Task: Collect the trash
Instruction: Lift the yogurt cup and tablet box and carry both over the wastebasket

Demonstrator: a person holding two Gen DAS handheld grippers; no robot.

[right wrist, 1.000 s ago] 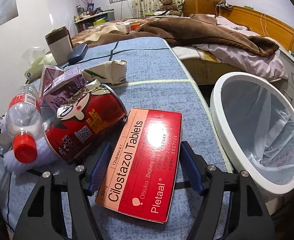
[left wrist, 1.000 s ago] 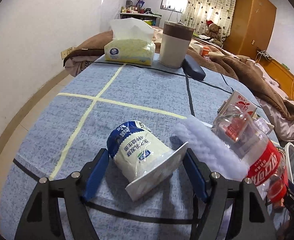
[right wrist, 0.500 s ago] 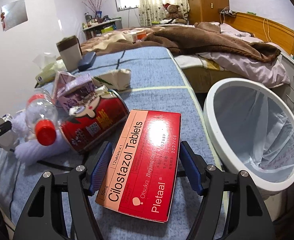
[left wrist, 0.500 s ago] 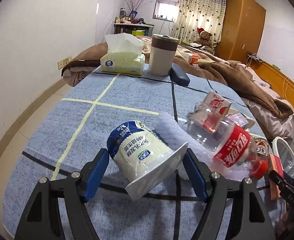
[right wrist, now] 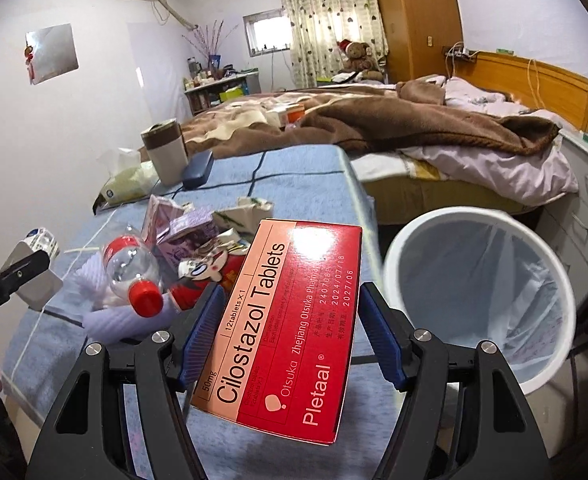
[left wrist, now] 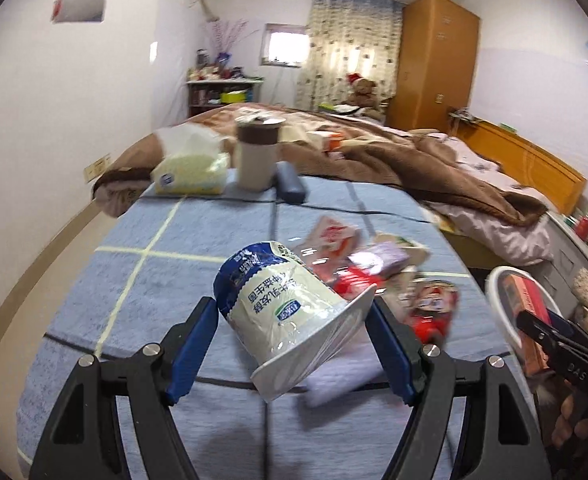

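Two loads are up at once: the left gripper (left wrist: 294, 344) pinches a yogurt cup (left wrist: 289, 316) by its base and foil-lidded rim, tilted, above the tabletop (left wrist: 141, 280); the right gripper (right wrist: 285, 332) clamps a red tablet box (right wrist: 281, 320) across its width, just beside the white lined bin (right wrist: 482, 304). Below lie a bottle (right wrist: 133, 276), a red can (right wrist: 209, 276) and cartons. The cup's taper could let it slide out; the box, caught near one end, may pivot and miss the rim.
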